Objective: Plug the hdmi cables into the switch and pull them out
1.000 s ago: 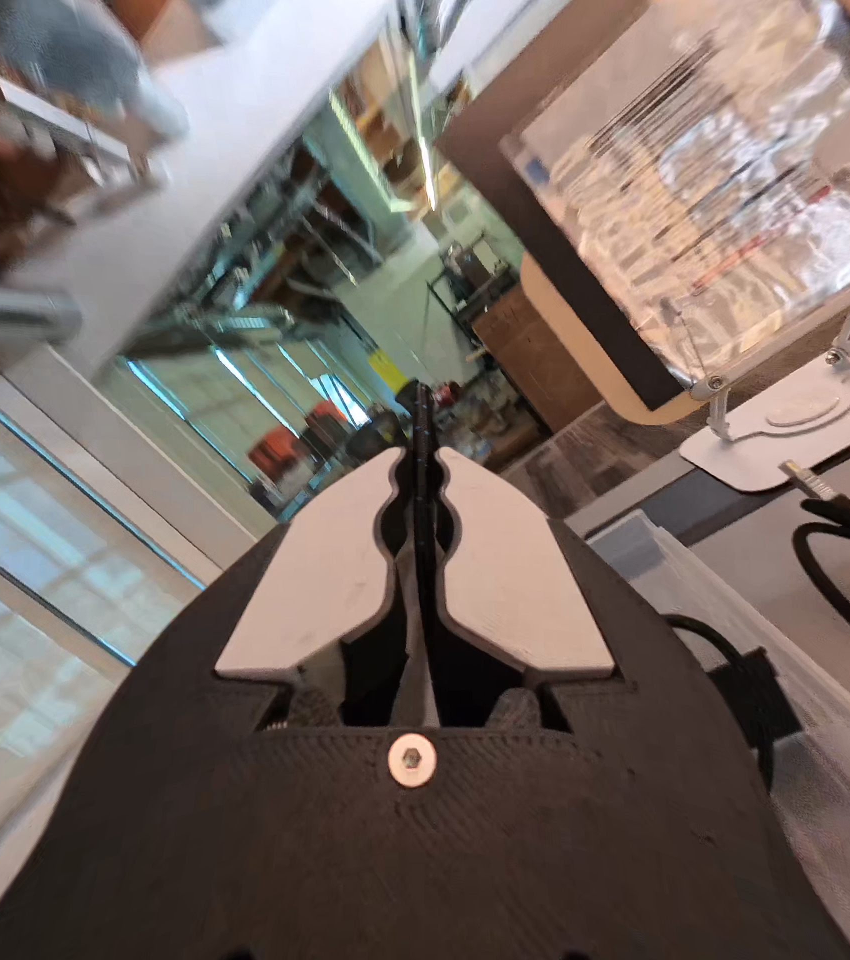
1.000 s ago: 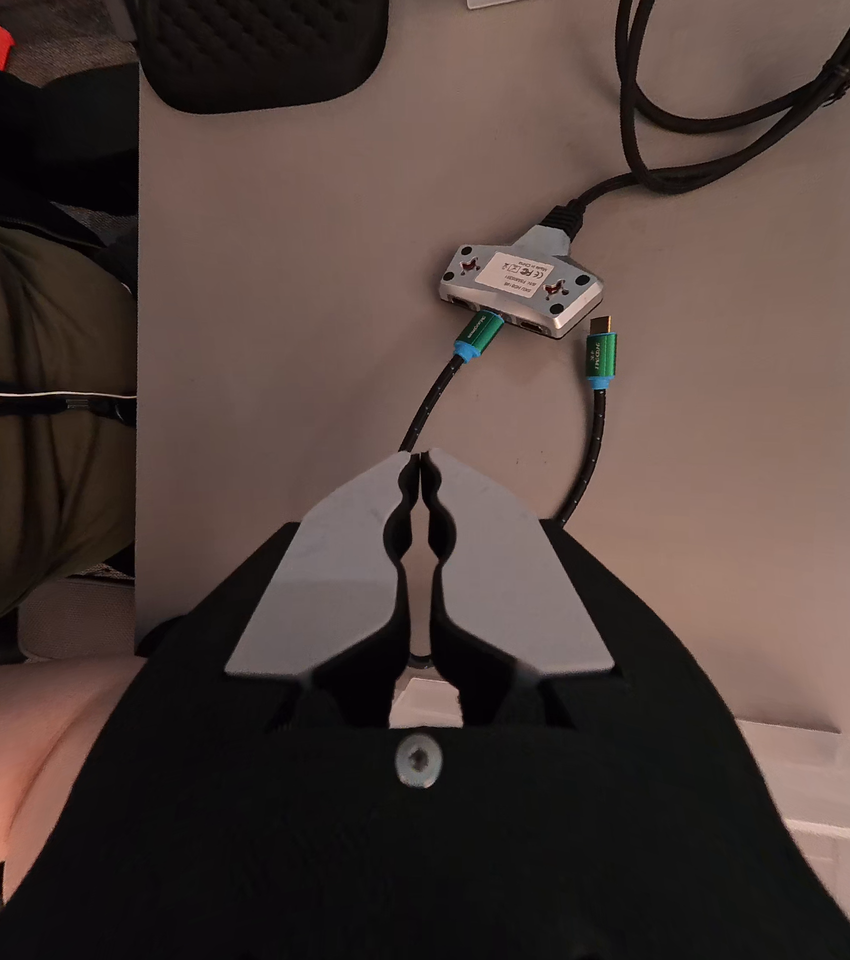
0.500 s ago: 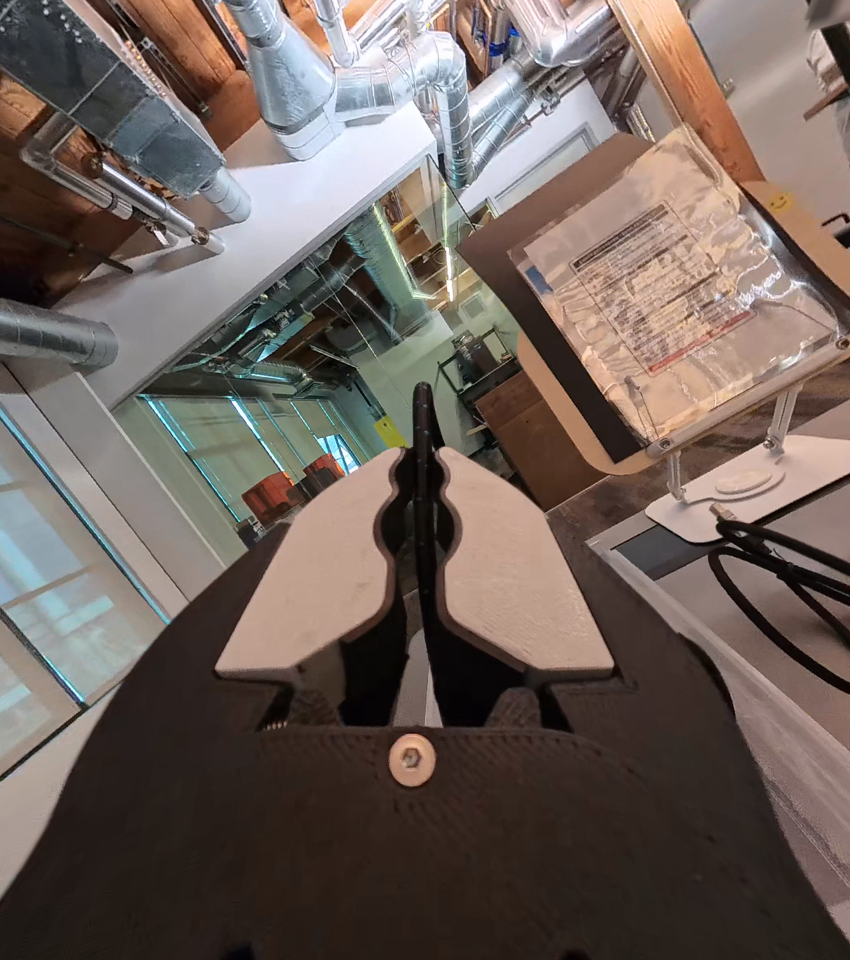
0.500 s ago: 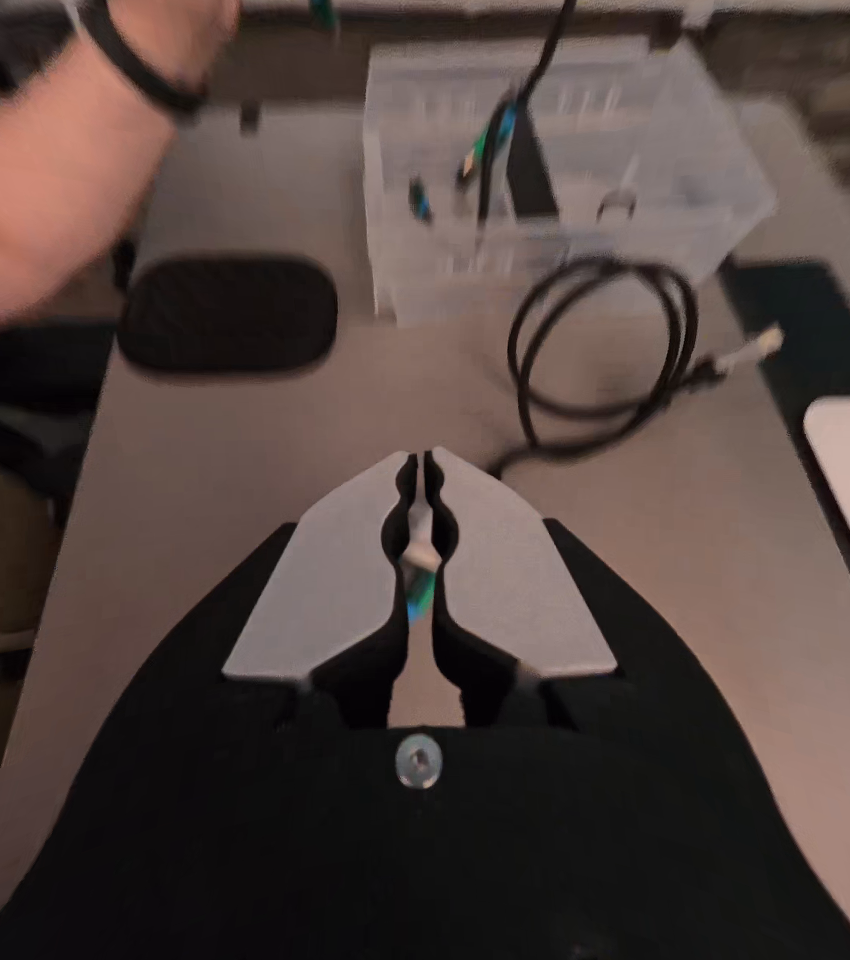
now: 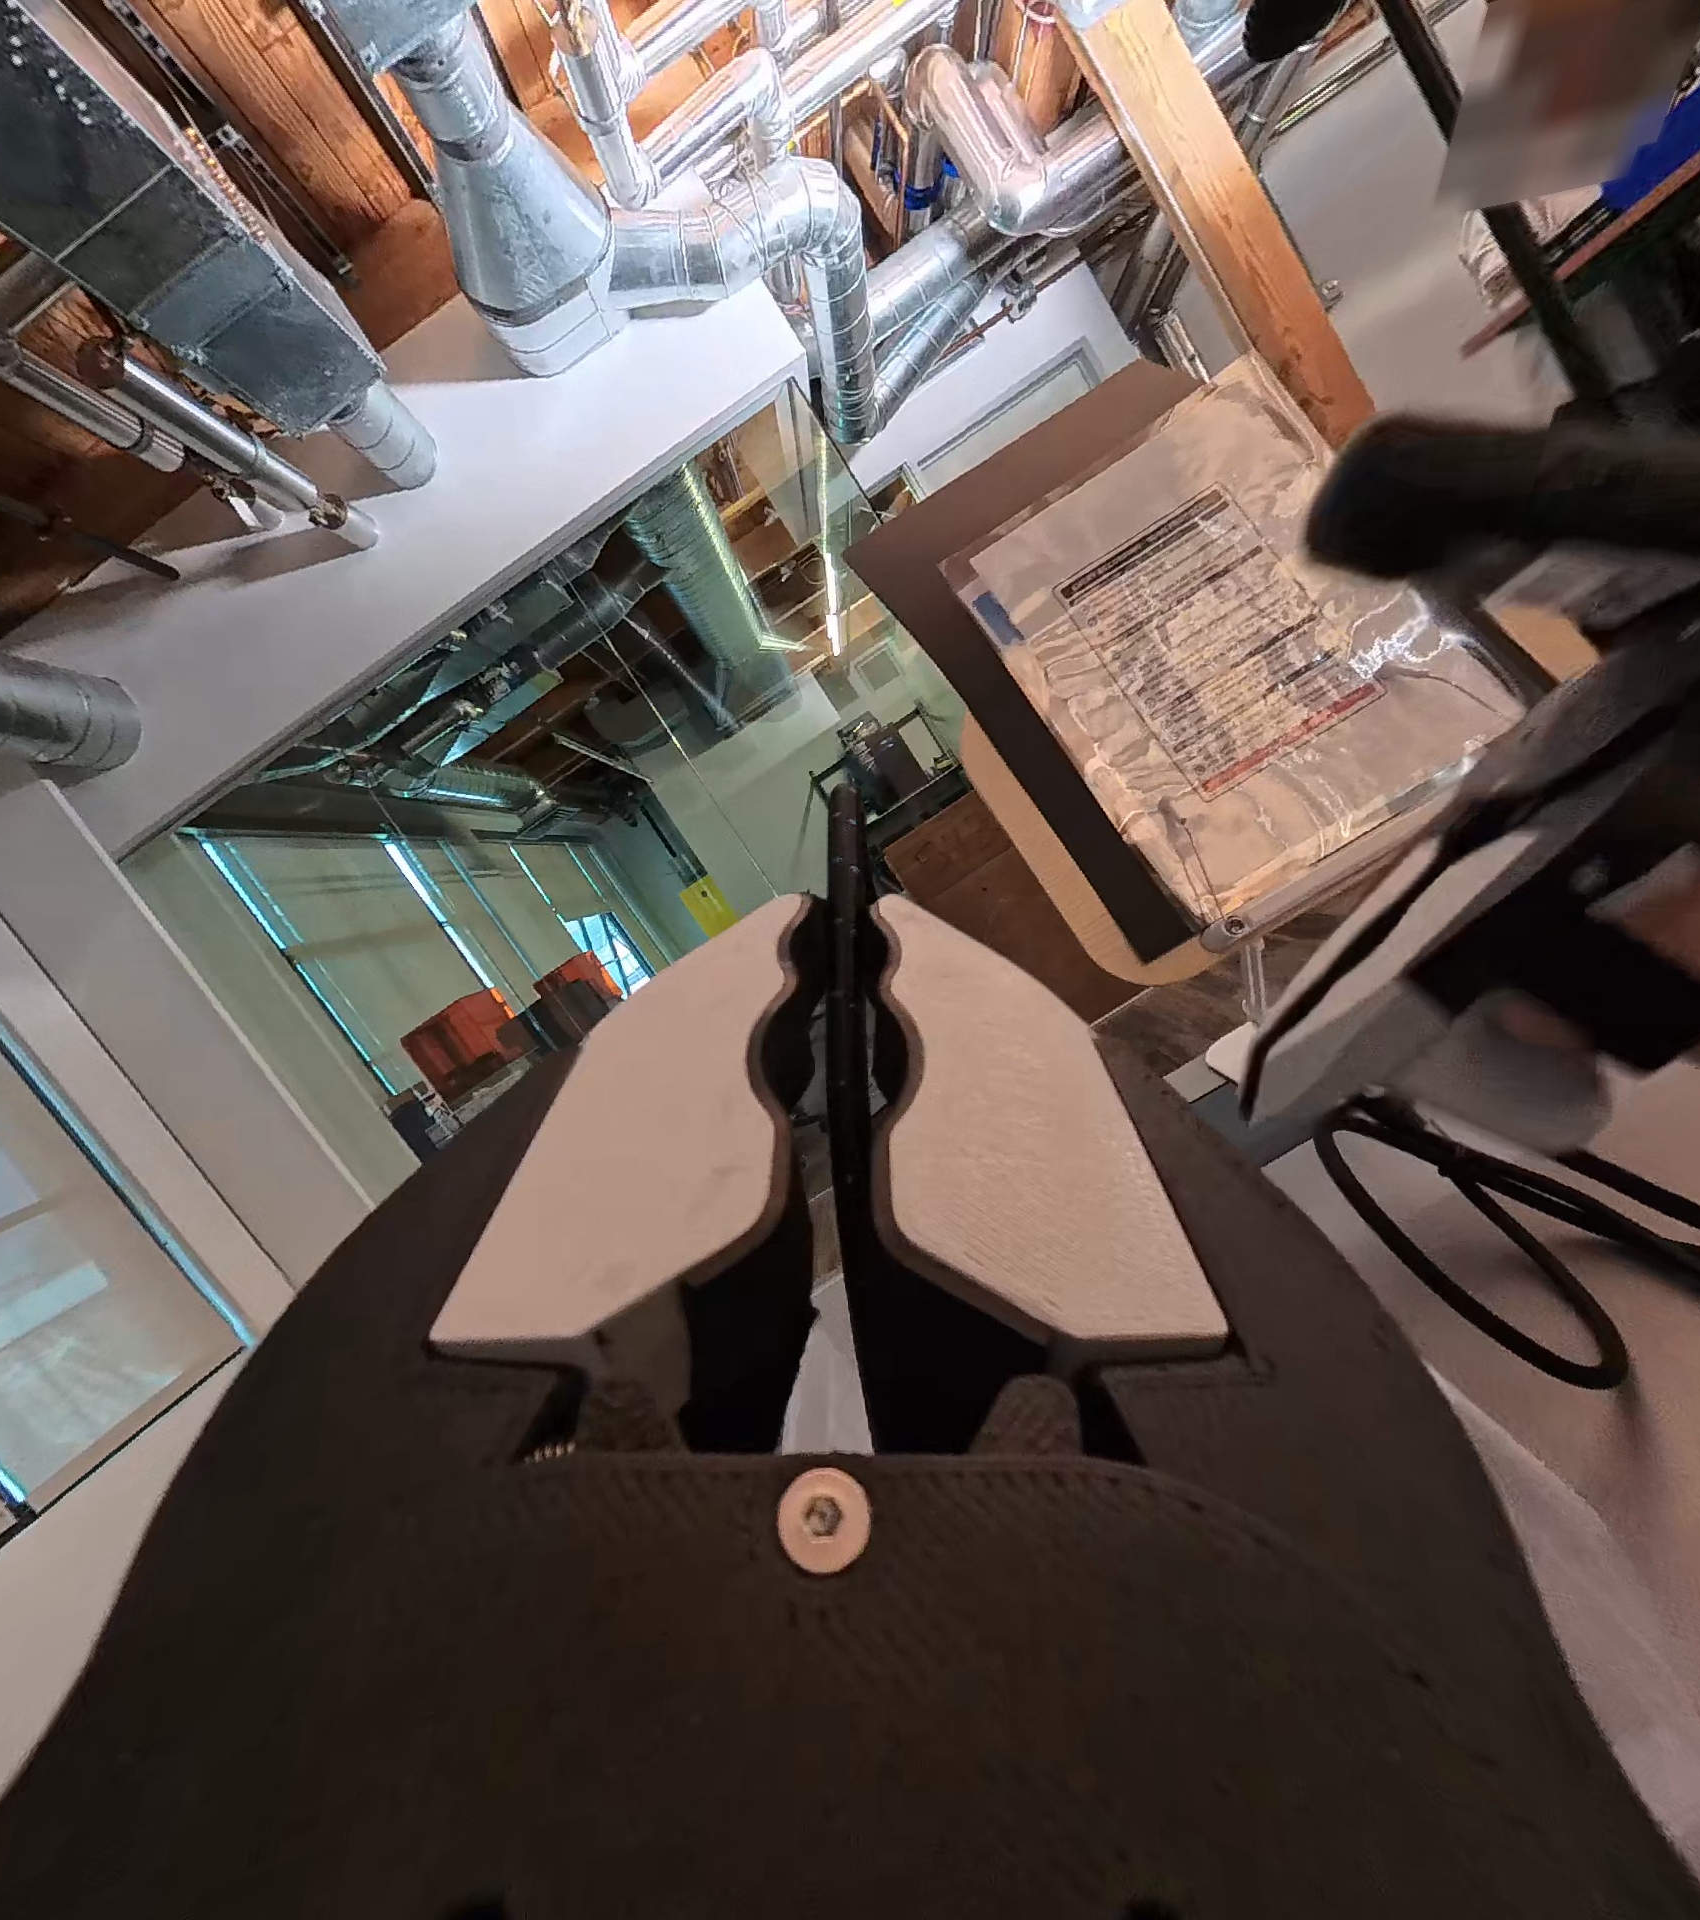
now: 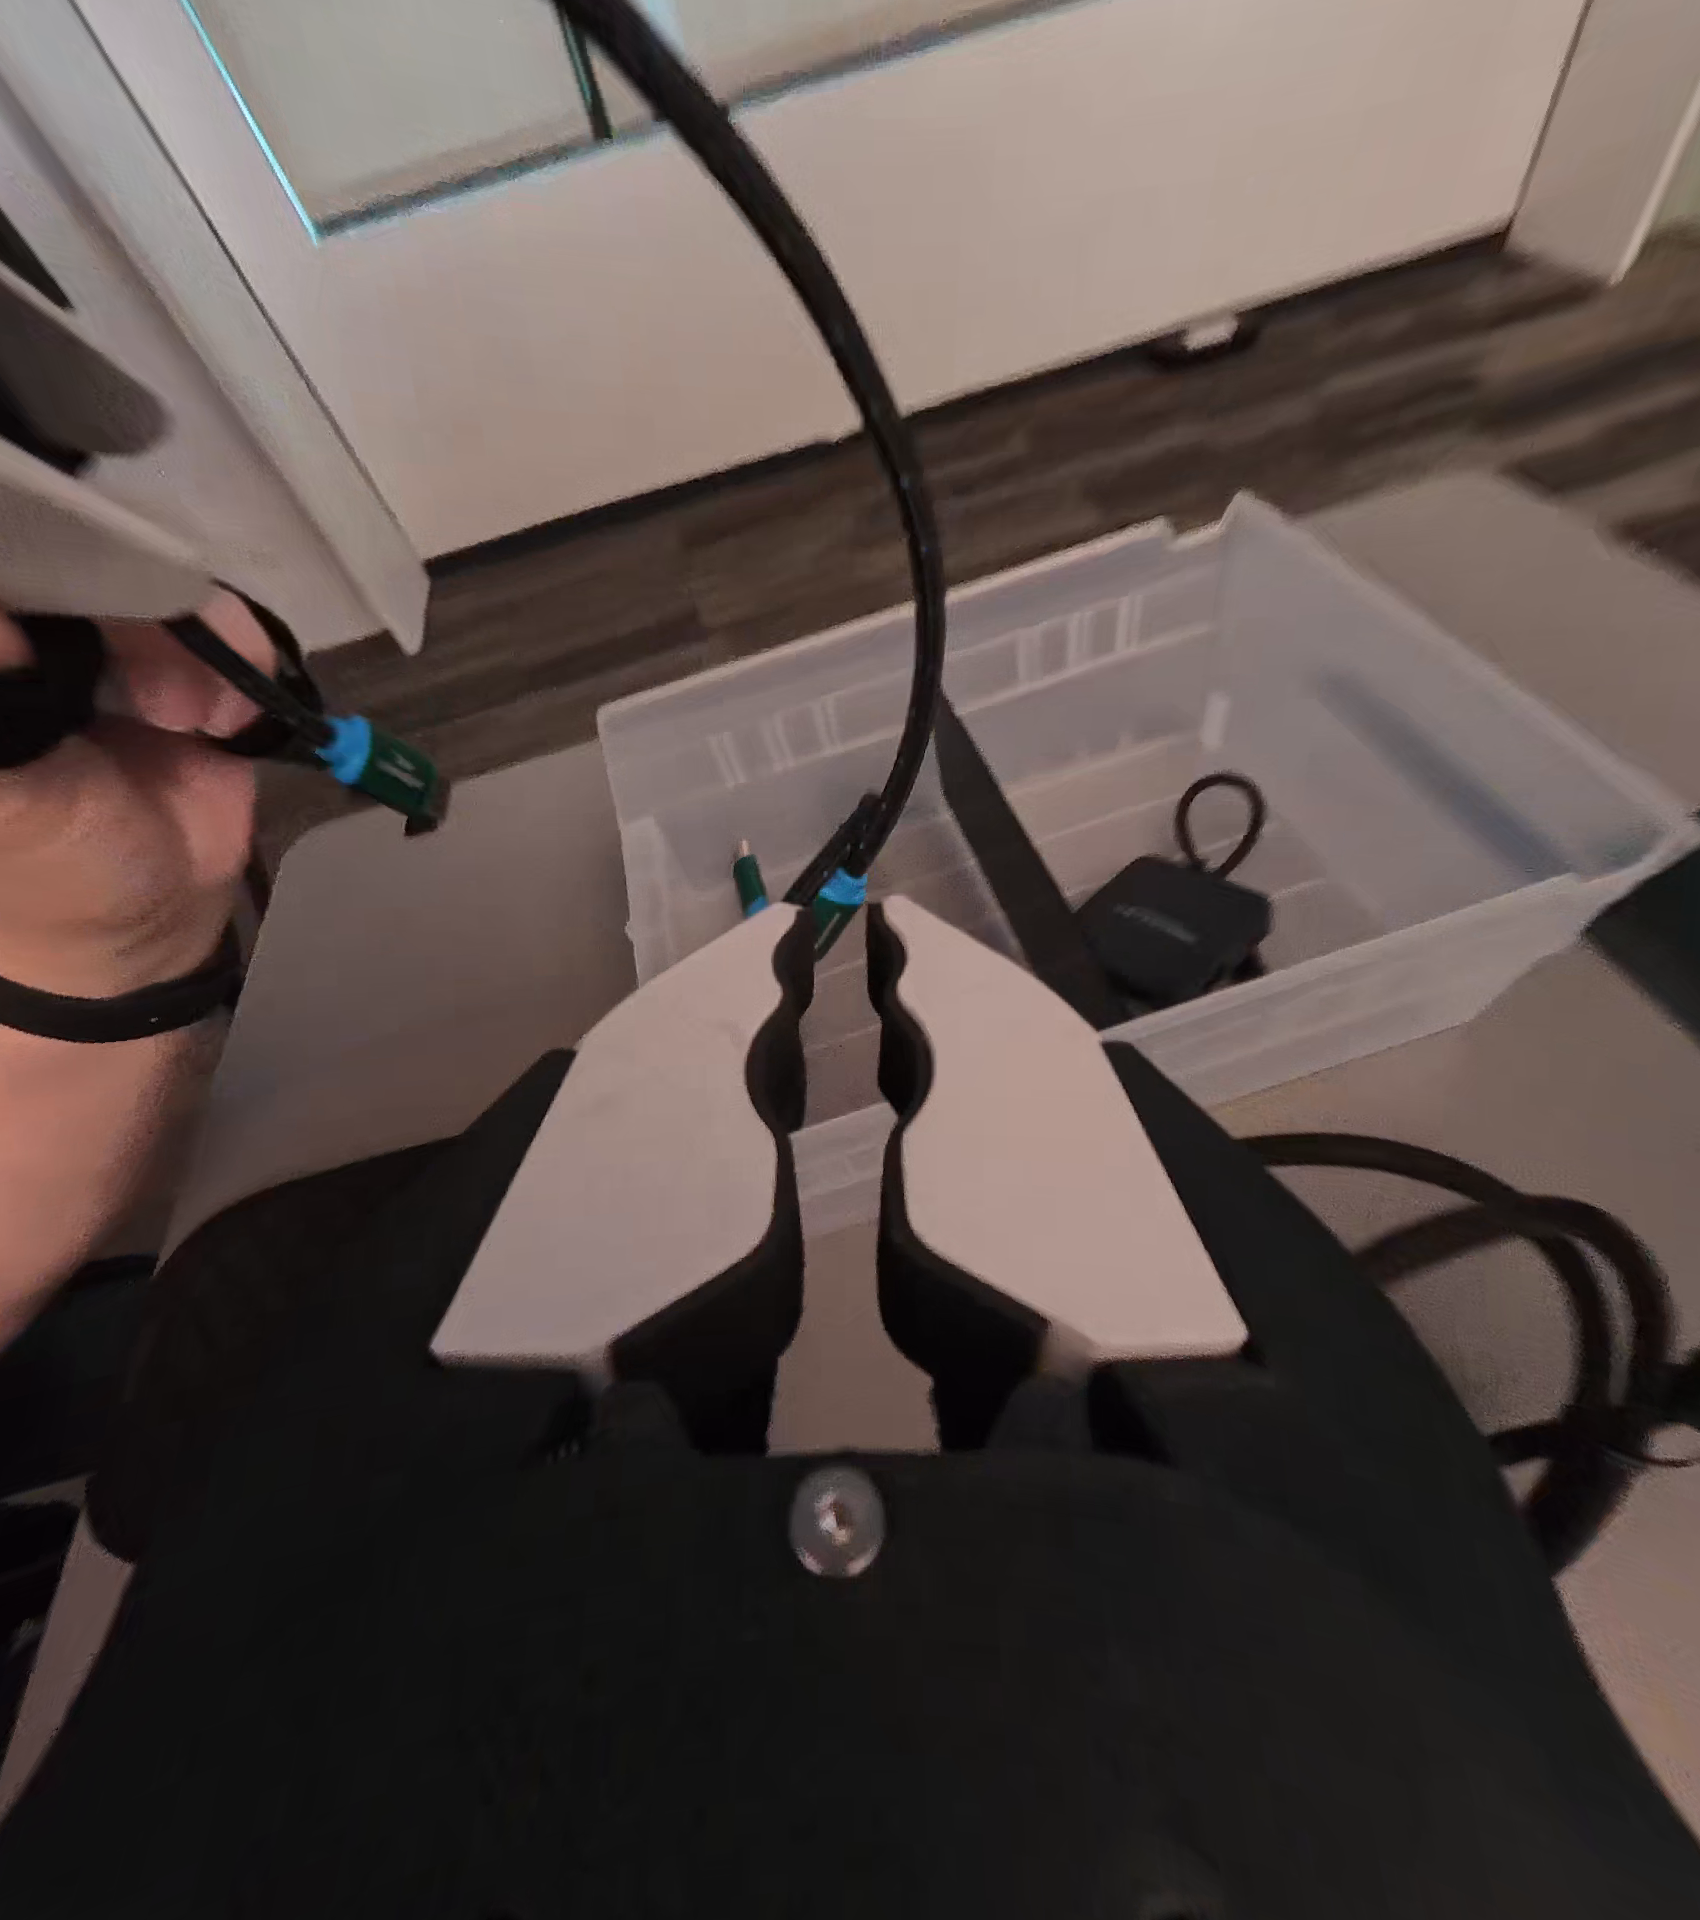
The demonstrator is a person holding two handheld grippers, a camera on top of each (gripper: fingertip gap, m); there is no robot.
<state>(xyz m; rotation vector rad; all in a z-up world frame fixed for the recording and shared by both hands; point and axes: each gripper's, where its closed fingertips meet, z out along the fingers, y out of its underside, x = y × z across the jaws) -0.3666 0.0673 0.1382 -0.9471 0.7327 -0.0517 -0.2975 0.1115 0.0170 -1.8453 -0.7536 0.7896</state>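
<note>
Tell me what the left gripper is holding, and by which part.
The left gripper is shut on a black braided cable. It grips the cord itself, which runs lengthwise between its fingers, not a plug.

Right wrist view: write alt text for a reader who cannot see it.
The right gripper, slightly open, reaches toward a green HDMI plug on a black cable arcing down over a clear plastic bin. At left, a hand and the other gripper hold a second green plug.
</note>
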